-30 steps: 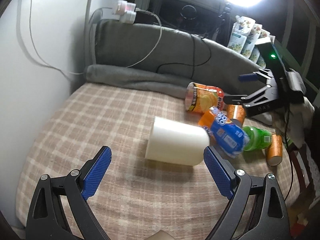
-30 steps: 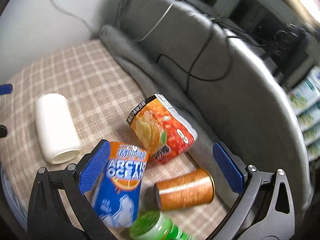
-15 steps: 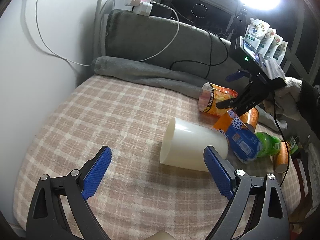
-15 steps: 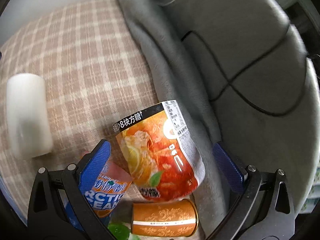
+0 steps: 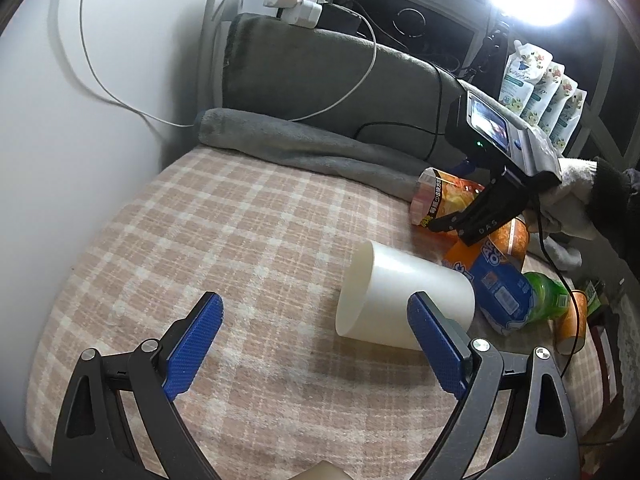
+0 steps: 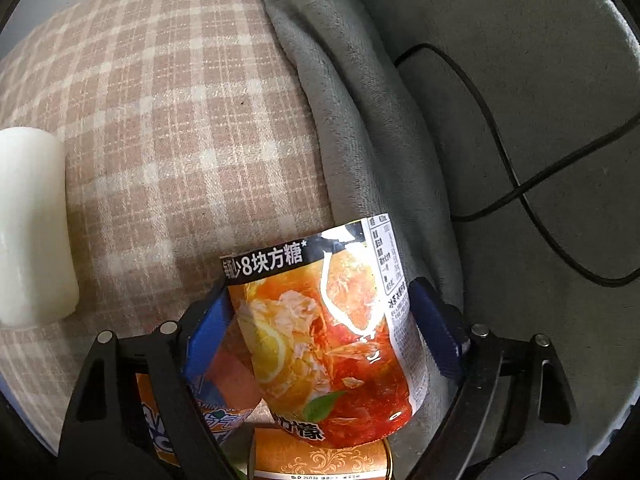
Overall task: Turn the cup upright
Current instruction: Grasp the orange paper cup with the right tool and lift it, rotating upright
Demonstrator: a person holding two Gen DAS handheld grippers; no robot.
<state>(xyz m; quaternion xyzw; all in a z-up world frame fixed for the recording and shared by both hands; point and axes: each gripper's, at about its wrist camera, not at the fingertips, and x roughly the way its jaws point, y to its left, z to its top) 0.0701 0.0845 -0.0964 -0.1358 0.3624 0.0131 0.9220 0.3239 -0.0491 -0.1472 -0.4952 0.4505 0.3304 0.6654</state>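
Observation:
An orange-red paper cup [image 6: 328, 316] with a lemon picture lies on its side against the grey blanket; it also shows in the left wrist view [image 5: 440, 200]. My right gripper [image 6: 316, 336] has its blue pads on both sides of this cup and is shut on it; in the left wrist view the right gripper [image 5: 452, 220] reaches down onto it. A plain white cup [image 5: 404, 300] lies on its side on the plaid cloth. My left gripper [image 5: 316, 344] is open and empty, its right pad [image 5: 436, 344] in front of the white cup.
An orange-blue can [image 5: 496, 280], a green bottle [image 5: 548, 296] and orange cans [image 5: 572, 320] lie at the right of the plaid bed surface [image 5: 240, 240]. A rolled grey blanket [image 5: 304, 148] and a padded headboard with cables stand behind. A wall is at left.
My right gripper has moved down over the orange-red cup and closed on it. My left gripper has drifted left, so the white cup now sits further right in its view.

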